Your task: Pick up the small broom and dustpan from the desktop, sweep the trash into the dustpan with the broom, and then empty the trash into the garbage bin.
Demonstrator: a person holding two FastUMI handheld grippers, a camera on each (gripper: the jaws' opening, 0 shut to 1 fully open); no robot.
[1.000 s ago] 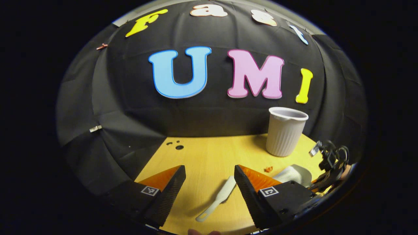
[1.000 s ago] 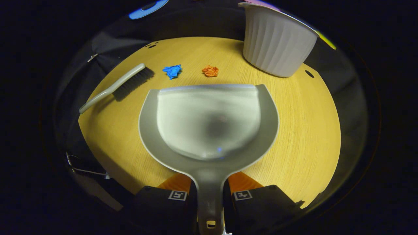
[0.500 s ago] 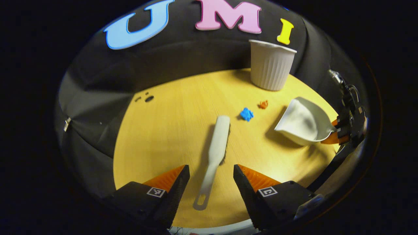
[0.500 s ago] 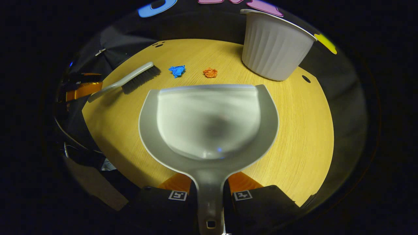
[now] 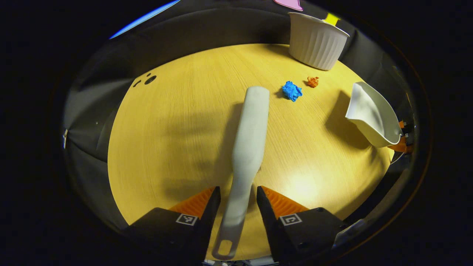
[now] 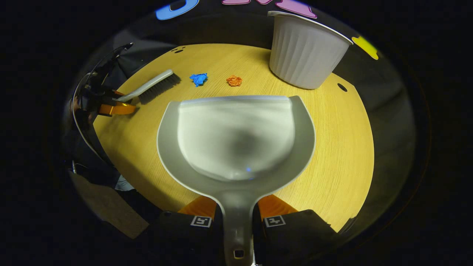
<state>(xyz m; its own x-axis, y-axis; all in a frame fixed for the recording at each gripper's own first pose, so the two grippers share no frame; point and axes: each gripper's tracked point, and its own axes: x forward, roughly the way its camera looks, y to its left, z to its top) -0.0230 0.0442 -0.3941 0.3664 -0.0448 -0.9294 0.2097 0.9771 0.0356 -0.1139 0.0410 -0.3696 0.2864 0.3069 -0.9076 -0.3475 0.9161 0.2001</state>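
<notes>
Broom [image 5: 248,140] handle lies between the spread left gripper [image 5: 236,207], right gripper [image 6: 236,221] clamping the dustpan [image 6: 236,140]; closing off-centre could skid it across the desktop [image 5: 177,140].

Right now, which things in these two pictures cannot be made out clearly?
- Garbage bin: its inside is hidden by its own wall in both views.
- Broom bristles: hidden under its back in the left gripper view.
- Left gripper: whether its fingers touch the broom handle yet cannot be told.
- Dustpan handle: its end is cut off at the bottom edge of the right gripper view.
</notes>
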